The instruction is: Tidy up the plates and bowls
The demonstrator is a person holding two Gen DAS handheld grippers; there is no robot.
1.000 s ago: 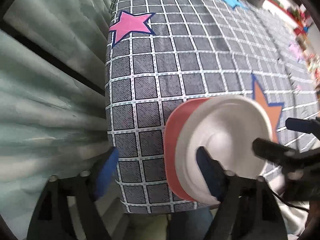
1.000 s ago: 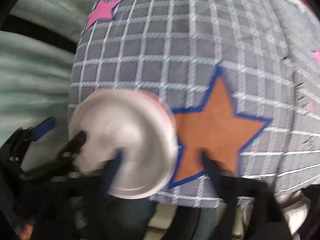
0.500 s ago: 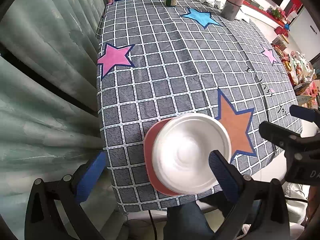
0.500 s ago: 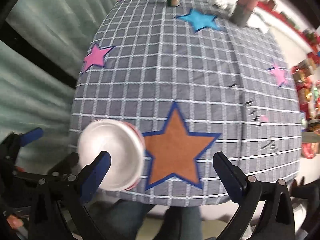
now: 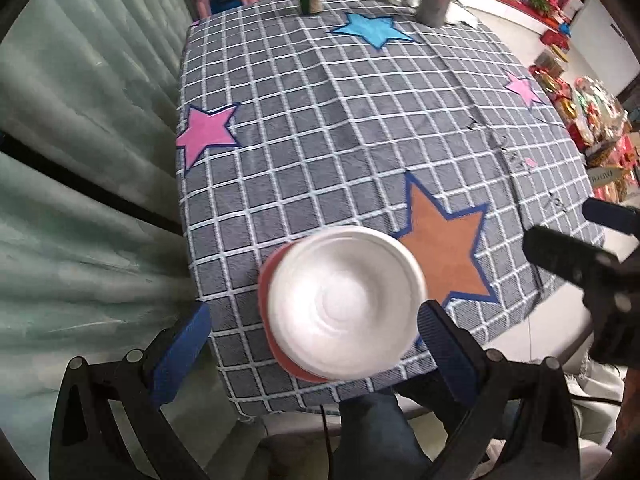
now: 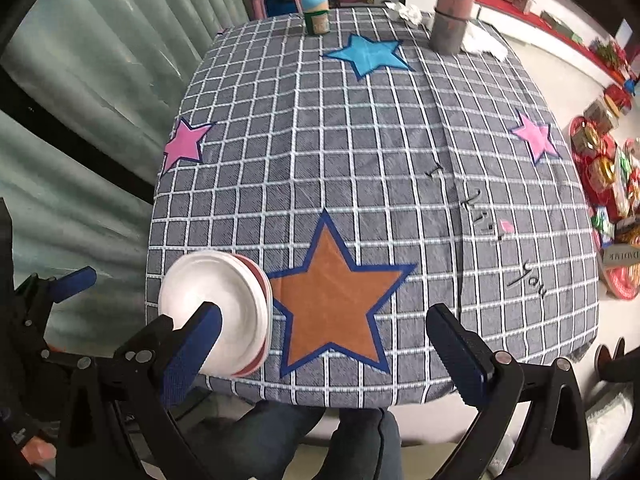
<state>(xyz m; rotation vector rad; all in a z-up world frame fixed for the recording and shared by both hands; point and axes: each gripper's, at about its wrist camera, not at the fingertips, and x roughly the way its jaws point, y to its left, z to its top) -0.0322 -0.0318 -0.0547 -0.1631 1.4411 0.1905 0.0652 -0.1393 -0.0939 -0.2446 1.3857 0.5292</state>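
Left gripper (image 5: 312,344) and right gripper (image 6: 328,344) point down, jaws apparently spread wide, empty.

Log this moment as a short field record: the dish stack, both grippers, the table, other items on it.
stack: white bowl on top of red dish, near table edge, beside orange star
left gripper: open, above the stack, not touching it
right gripper: open, empty
table: grey checked cloth with stars
far edge: green-capped bottle, grey cylinder container
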